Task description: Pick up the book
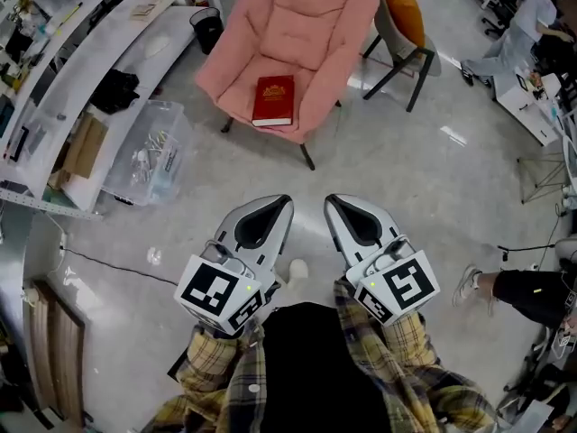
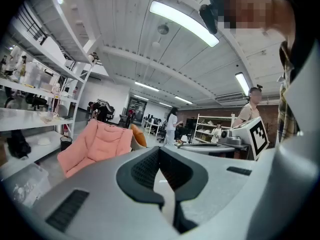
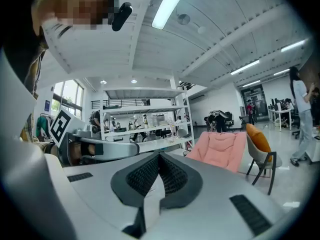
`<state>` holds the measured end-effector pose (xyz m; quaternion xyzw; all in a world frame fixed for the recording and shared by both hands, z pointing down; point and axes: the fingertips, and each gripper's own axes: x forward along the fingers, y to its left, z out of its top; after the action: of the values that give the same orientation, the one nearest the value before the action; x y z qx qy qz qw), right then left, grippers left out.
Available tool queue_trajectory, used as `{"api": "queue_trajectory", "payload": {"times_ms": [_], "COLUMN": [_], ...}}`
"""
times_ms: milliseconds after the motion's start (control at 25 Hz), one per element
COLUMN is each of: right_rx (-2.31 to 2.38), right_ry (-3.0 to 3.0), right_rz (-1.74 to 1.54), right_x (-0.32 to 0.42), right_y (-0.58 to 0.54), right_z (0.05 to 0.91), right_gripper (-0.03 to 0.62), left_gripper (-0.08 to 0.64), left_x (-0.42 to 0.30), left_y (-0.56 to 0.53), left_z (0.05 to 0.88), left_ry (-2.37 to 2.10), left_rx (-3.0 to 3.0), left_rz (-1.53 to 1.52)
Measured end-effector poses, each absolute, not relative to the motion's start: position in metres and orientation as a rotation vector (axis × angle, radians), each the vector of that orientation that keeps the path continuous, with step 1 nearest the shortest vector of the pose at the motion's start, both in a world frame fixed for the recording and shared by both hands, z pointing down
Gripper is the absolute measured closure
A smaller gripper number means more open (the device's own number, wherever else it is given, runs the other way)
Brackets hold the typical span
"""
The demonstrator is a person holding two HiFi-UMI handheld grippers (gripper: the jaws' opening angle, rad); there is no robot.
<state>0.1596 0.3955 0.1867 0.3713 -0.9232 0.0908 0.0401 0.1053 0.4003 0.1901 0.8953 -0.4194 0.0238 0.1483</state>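
Note:
A red hardcover book [image 1: 272, 100] lies flat on the seat of a pink padded chair [image 1: 297, 25], well ahead of me across bare floor. My left gripper [image 1: 281, 201] and right gripper [image 1: 332, 200] are held side by side close to my body, pointing toward the chair, far short of the book. Both have their jaws shut with nothing between them. The left gripper view shows its closed tips [image 2: 159, 148] with the pink chair [image 2: 95, 144] beyond at left. The right gripper view shows its closed tips [image 3: 159, 155] and the chair [image 3: 222, 149] at right. The book is not visible in either gripper view.
An orange-cushioned chair [image 1: 403, 7] stands right of the pink one. White shelving [image 1: 90, 52], a clear plastic bin [image 1: 149, 152] and a black waste bin [image 1: 207, 27] line the left. A seated person's leg and shoe [image 1: 505, 287] are at right. A cable [image 1: 108, 264] crosses the floor at left.

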Motion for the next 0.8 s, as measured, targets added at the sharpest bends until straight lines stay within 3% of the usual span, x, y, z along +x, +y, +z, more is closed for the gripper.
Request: {"api": "queue_trajectory", "payload": {"times_ms": [440,800], "right_rx": [1.032,1.023], "right_ry": [-2.847,-2.829], "right_rz": [0.291,0.324], "right_x": [0.144,0.089], "right_y": [0.396,0.357], "right_z": [0.197,0.2], "right_gripper": [0.575,0.575], "left_gripper": [0.557,0.557], "left_x": [0.095,0.038], "left_y": [0.405,0.366], "left_z": [0.198,0.197], "left_ry": [-1.275,-1.278], "left_rx": [2.527,2.52], "left_rz": [0.058,0.057]}}
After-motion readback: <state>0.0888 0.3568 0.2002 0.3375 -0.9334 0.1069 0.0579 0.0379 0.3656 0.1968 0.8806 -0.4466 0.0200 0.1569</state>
